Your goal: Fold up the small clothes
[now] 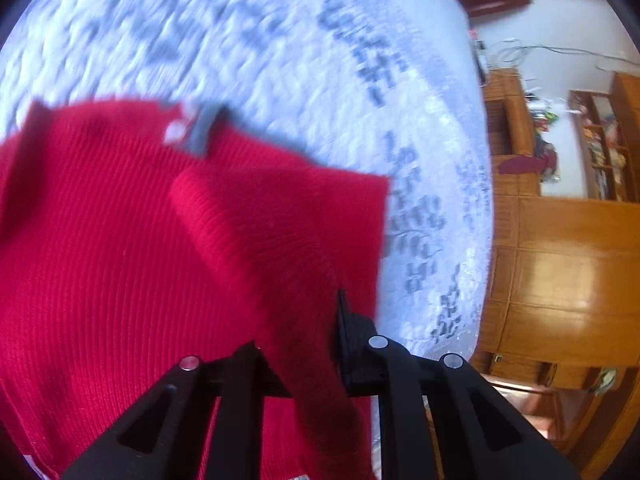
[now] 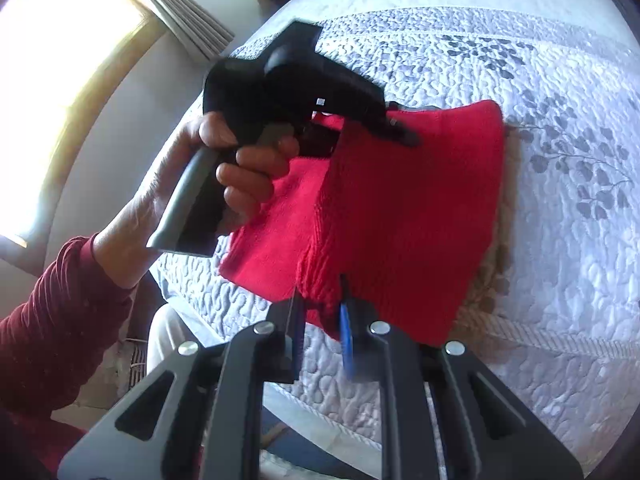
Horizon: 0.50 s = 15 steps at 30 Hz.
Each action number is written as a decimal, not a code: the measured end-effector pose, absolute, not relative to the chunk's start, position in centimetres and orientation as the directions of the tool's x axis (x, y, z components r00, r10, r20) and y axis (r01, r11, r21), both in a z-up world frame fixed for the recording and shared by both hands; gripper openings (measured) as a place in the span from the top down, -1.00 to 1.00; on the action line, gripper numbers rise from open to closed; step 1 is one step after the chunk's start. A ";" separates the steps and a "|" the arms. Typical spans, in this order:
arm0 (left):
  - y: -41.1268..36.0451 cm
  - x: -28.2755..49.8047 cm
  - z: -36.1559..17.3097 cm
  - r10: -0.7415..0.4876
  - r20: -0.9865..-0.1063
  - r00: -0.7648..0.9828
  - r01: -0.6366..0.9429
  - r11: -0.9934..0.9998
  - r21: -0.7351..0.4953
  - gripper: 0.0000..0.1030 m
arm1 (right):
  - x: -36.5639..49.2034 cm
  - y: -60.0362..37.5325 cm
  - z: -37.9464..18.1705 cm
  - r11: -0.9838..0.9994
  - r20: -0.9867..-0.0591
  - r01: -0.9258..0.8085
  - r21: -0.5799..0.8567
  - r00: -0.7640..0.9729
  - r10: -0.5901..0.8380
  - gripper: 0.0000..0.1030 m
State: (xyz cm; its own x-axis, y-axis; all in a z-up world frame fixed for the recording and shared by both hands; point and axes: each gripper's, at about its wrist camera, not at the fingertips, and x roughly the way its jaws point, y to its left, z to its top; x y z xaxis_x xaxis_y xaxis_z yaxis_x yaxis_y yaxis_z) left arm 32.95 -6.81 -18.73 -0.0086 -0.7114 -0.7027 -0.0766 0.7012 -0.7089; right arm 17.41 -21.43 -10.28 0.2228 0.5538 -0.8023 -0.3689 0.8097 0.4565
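Note:
A red ribbed knit garment lies partly lifted over the quilted bed. In the left wrist view a ridge of its fabric runs up between the two black fingers, and my left gripper is shut on it. From the right wrist view the same garment stretches between both grippers. My right gripper is shut on its near lower edge, beside a blue pad. My left gripper, held by a person's hand, pinches the far upper edge.
The white quilt with grey leaf print covers the bed. A tan fuzzy cloth peeks out under the garment's right side. Wooden cabinets stand past the bed's edge. A bright window with a curtain is at the left.

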 end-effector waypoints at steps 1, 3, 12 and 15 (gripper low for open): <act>-6.8 33.0 -17.9 -0.706 -0.708 0.005 -0.051 0.707 -0.705 0.74 | 17.4 -21.1 -10.1 0.805 -0.798 -0.374 0.461 0.222 0.560 0.74; -6.3 33.0 -16.3 -0.694 -0.719 0.029 -0.008 0.719 -0.695 0.74 | 17.5 -20.0 -9.6 0.793 -0.789 -0.389 0.469 0.219 0.574 0.74; 0.1 33.7 -11.3 -0.664 -0.739 0.116 0.076 0.748 -0.660 0.74 | 18.5 -12.7 -8.3 0.737 -0.761 -0.458 0.497 0.179 0.624 0.74; 3.0 33.7 -10.7 -0.651 -0.746 0.141 0.080 0.758 -0.647 0.74 | 18.9 -9.7 -8.6 0.720 -0.762 -0.480 0.501 0.150 0.630 0.74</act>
State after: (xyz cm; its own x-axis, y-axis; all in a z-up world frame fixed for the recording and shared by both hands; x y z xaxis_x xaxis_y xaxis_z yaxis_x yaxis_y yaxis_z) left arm 33.68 3.00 -10.71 0.1415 -0.6510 -0.7458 0.0801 0.7584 -0.6468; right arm 18.94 -9.66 -8.56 0.1500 0.6300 -0.7620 -0.4803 0.7201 0.5008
